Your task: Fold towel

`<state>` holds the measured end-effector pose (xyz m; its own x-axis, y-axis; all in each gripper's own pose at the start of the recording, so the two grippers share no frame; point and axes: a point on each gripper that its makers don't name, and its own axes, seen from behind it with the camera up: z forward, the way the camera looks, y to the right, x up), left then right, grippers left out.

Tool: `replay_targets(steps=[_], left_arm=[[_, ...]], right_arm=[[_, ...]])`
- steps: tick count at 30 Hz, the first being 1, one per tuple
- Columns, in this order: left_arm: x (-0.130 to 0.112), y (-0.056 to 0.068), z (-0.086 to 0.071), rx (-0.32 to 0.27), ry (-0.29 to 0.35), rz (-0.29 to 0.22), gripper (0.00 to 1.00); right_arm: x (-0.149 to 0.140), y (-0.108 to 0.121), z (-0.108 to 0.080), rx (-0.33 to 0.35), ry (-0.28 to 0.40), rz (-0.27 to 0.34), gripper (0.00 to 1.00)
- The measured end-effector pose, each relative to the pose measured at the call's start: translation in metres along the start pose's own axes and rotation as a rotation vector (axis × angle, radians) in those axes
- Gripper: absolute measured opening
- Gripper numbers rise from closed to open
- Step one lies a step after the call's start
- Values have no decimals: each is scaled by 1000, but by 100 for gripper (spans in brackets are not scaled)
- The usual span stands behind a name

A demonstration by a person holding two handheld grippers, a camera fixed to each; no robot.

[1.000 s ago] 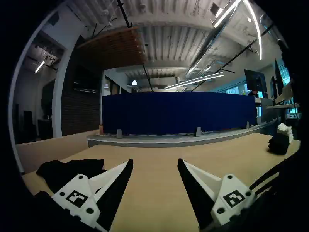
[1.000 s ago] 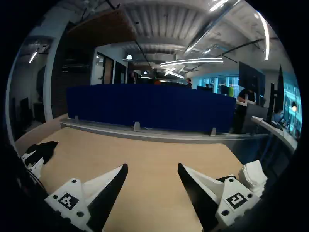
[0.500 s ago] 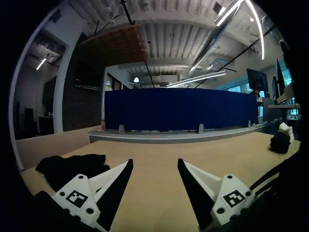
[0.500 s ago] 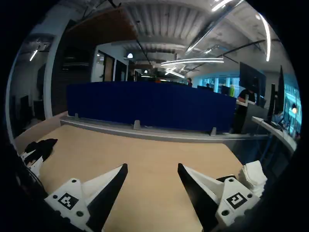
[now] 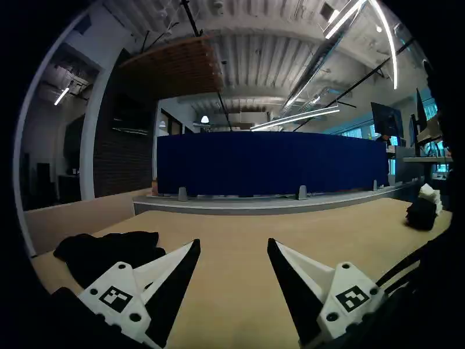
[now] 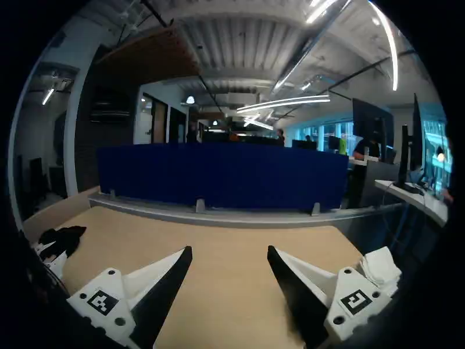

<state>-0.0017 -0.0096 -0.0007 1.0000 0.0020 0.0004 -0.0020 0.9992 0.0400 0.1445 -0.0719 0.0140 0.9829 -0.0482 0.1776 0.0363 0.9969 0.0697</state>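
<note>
Hovering low over the pale wooden worktop (image 5: 244,224), the left tool (image 5: 233,242) has its two white-and-black fingers spread wide. It holds nothing, and bare wood shows in the gap between them. Each finger carries a square black-and-white marker near its base.

The crumpled black towel (image 5: 107,251) lies in a loose heap on the worktop at the near left of the left gripper view. It is just behind and partly hidden by the left-hand finger. Whether the finger touches the cloth cannot be told.

Well apart from it, near the right edge of the worktop, sits a small pile of folded black and white cloths (image 5: 423,209), black below and white on top.

In the right gripper view, the right tool (image 6: 229,249) is likewise wide open and empty above the wood. The white top of the folded pile shows just beyond its right-hand finger. The black towel appears far off at the left edge of the worktop, with white parts of the other tool just in front of it.

A long dark blue partition screen (image 5: 270,164) stands along the far edge of the worktop. Beyond it, a person (image 6: 361,152) stands among desks and monitors under bright strip lights.
</note>
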Motion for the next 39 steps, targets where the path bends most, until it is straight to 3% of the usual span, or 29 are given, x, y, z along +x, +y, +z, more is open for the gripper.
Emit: replay_targets(steps=[8, 17, 25, 32, 39], left_arm=[[0, 0, 0, 0, 0, 0, 85], [-1, 0, 1, 0, 0, 0, 85], [0, 0, 1, 0, 0, 0, 85], [0, 1, 1, 0, 0, 0, 85], [0, 1, 1, 0, 0, 0, 85]], right_arm=[[1, 34, -9, -40, 78, 40, 100], [-41, 68, -13, -67, 112, 62, 100], [-88, 73, -5, -54, 121, 56, 100], [-120, 78, 2, -54, 144, 115, 100], [-131, 85, 4, -65, 167, 168, 100]])
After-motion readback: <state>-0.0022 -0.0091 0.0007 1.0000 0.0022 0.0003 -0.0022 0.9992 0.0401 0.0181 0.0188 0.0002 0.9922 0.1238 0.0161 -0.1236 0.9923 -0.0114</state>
